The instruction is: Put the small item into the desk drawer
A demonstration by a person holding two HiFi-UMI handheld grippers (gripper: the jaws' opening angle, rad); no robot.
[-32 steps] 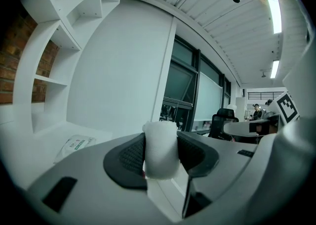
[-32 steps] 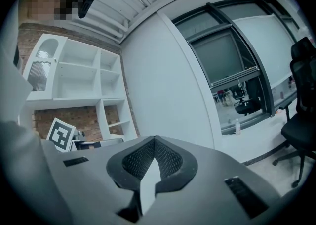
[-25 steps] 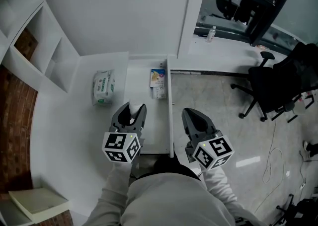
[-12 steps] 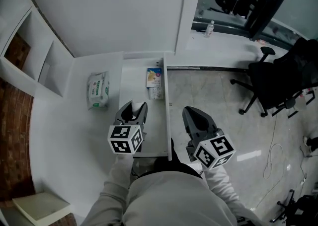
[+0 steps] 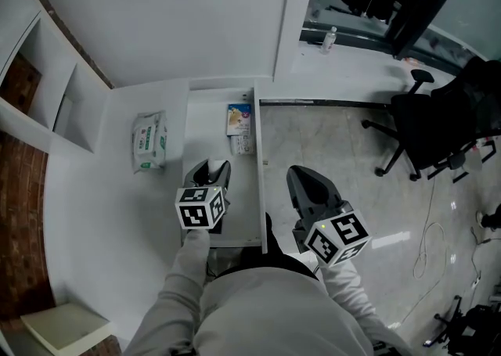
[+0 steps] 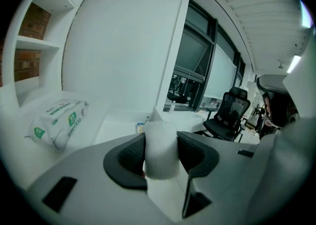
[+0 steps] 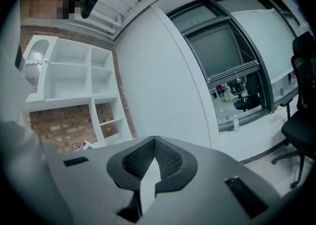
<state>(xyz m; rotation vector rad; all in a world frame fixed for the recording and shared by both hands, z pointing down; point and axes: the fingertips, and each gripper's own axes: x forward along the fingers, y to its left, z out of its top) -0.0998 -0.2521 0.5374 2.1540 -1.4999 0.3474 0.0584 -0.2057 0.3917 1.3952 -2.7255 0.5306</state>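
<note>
My left gripper [image 5: 213, 168] is shut on a small white item [image 6: 160, 149], which fills the gap between its black pads and stands upright. It hangs over the near part of the open white desk drawer [image 5: 259, 190]. At the drawer's far end lies a small printed box [image 5: 239, 119], also seen past the held item as the box [image 6: 140, 128]. My right gripper [image 5: 302, 178] hovers to the right of the drawer over the floor. Its jaws [image 7: 154, 142] are shut and hold nothing.
A green-and-white wipes pack [image 5: 147, 142] lies on the desk left of the drawer, also visible as the pack [image 6: 58, 120]. White shelves [image 5: 47, 88] stand at the left and a book [image 5: 61, 325] lies near. An office chair [image 5: 427, 124] stands on the floor at the right.
My left gripper has sunk and shifted right, from beside the drawer's left wall to over the drawer, still gripping the white item. The right gripper has hardly moved.
</note>
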